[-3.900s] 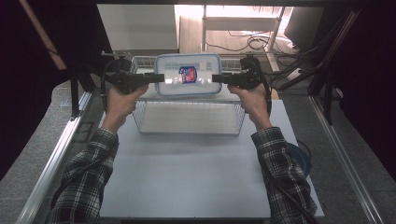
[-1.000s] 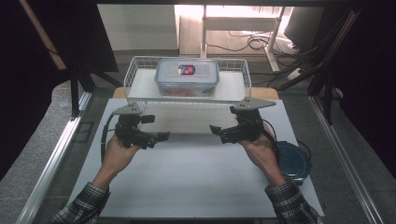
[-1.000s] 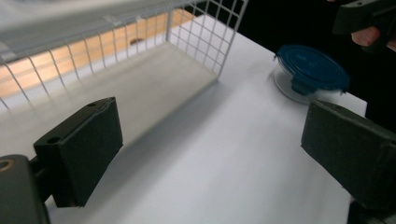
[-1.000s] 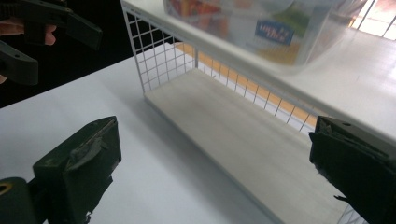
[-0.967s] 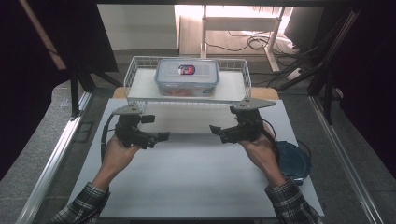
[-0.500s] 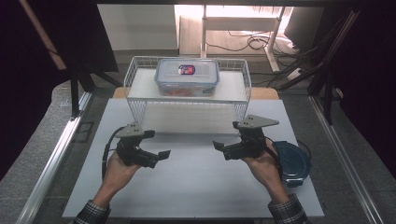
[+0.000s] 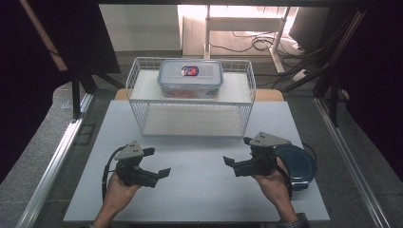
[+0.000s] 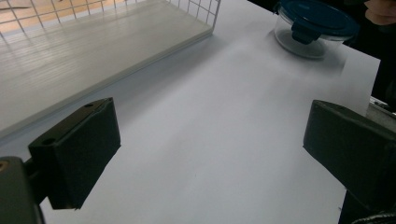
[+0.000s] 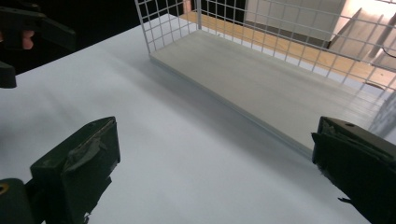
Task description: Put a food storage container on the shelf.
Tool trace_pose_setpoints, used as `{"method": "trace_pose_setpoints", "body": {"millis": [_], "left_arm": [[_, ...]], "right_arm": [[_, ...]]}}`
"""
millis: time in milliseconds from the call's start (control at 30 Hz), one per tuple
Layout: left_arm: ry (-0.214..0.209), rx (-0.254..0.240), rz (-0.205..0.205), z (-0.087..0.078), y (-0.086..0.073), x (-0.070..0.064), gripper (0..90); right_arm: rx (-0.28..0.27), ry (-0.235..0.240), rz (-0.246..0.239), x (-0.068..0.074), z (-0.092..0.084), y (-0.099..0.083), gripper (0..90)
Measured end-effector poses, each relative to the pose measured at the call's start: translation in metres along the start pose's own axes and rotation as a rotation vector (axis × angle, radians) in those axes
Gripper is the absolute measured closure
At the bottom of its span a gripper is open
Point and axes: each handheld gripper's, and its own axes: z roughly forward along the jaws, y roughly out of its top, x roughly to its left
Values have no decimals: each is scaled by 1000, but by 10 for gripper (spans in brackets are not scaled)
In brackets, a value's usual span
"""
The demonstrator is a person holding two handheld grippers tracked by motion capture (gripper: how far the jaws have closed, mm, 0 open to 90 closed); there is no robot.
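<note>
Rectangular clip-lid container (image 7: 190,78) sits on the top shelf of the white wire rack (image 7: 190,111), toward the back middle of the bench (image 7: 199,190), well apart from both tools. It reads as clear rigid plastic with a grey-blue lid and a small coloured label on top; something reddish shows through its wall, though from the high view I cannot tell what it is or how much of it there is. I judge it stiff, smooth and somewhat slippery, moderately heavy if filled, and wide enough that one tool on each short end, just under the lid rim, would carry it level; squeezing the long walls would likely flex them. The rack's lower shelf (image 8: 93,51) is a pale board with nothing on it. At the right edge of the bench stands a smaller round container (image 8: 314,28) with a dark blue snap lid and a clear bowl that looks empty; it is just beside the right tool and would be light and easy to tip. The left tool (image 7: 151,175) hovers low over the bare white surface with its jaws spread wide and nothing between them. The right tool (image 7: 234,165) mirrors it, jaws also apart and holding nothing, both pointing inward toward each other.
</note>
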Motion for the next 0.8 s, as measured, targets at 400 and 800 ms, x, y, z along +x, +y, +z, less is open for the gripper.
{"method": "trace_pose_setpoints", "body": {"millis": [400,800], "left_arm": [[71,32,5,-1,-38,-5,12],[152,115,21,2,-71,-5,2]], "right_arm": [[34,-17,16,12,-4,-37,9],[104,-53,-3,18,0,-74,9]]}}
